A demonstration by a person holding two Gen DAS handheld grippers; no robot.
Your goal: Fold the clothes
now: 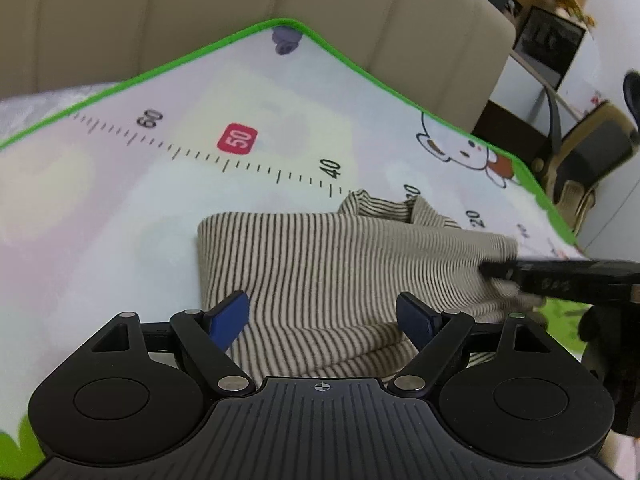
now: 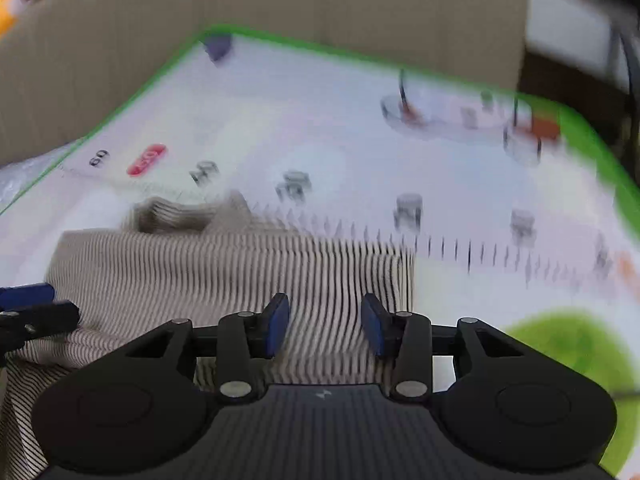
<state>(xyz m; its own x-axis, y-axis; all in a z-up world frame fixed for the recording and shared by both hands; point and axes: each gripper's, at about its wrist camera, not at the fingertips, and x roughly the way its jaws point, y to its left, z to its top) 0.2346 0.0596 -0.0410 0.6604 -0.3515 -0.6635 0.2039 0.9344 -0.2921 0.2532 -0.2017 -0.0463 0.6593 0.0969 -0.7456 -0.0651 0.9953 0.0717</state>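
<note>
A beige garment with thin dark stripes [image 1: 340,264] lies folded on a white play mat [image 1: 120,208] with a green border and a printed ruler. Its collar end [image 1: 384,208] points away from me. My left gripper [image 1: 324,316] hovers over the garment's near edge, jaws wide open, and the cloth lies under the gap untouched by the pads. The right gripper's black finger [image 1: 560,276] reaches in from the right onto the garment's right edge. In the blurred right wrist view, my right gripper [image 2: 325,324] stands partly open above the garment [image 2: 200,272] near its right edge, gripping nothing.
A beige padded backrest [image 1: 200,4] rises behind the mat's far edge. Beyond the mat's right side stand a shelf with a dark box [image 1: 548,44] and a chair [image 1: 592,148]. Cartoon prints [image 1: 460,148] mark the mat's far right.
</note>
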